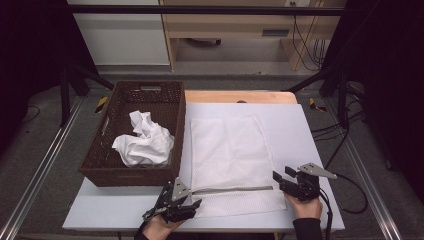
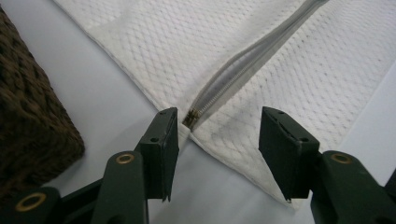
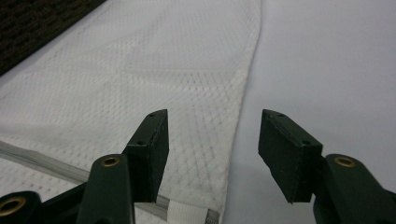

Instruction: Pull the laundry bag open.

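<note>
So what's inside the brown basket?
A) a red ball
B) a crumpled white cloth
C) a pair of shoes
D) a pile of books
B: the high view shows a crumpled white cloth lying inside the brown woven basket, which stands left of the flat white mesh bag on the table.

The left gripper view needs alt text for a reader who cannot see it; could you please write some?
A white mesh laundry bag lies flat on a pale table, its grey zipper running diagonally to a corner just ahead of the open left hand-held gripper. Nothing is pinched between the black jaws. A dark wicker basket stands at the left edge.
</note>
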`<move>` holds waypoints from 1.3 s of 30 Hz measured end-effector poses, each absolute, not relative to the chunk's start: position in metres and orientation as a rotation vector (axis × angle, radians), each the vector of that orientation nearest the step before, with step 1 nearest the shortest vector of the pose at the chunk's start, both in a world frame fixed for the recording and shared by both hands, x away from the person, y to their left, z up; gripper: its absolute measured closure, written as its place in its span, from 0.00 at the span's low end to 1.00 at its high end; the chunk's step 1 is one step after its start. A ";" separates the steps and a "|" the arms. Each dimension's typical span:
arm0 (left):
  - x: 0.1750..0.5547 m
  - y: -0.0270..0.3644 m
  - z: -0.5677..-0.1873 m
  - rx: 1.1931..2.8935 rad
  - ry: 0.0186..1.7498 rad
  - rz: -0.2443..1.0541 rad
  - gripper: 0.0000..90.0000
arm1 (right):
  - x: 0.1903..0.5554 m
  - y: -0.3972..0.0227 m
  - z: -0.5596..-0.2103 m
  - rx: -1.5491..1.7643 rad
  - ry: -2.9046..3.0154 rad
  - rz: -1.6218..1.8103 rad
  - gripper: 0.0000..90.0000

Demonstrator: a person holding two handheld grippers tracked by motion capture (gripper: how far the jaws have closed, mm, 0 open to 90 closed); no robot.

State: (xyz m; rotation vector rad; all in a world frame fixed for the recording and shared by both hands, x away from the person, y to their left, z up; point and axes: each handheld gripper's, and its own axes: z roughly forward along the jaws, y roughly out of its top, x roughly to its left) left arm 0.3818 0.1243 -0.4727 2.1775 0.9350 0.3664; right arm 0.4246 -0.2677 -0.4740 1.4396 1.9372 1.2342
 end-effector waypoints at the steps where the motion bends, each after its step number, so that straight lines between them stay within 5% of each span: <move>1: 0.380 0.124 -0.474 2.175 0.928 0.356 0.53 | 0.427 -0.266 -0.476 1.430 1.942 1.218 0.48; 11: 0.376 0.122 -0.478 2.196 0.895 0.324 0.78 | 0.465 -0.250 -0.480 1.394 2.003 1.114 0.51; 16: 0.375 0.120 -0.478 2.212 0.898 0.357 0.83 | 0.484 -0.243 -0.483 1.389 2.036 1.041 0.55; 26: 0.372 0.113 -0.478 2.251 0.873 0.475 0.98 | 0.494 -0.241 -0.483 1.460 2.074 0.968 0.98; 39: 0.394 0.122 -0.477 2.245 0.842 0.504 0.97 | 0.485 -0.248 -0.483 1.537 1.976 0.938 0.92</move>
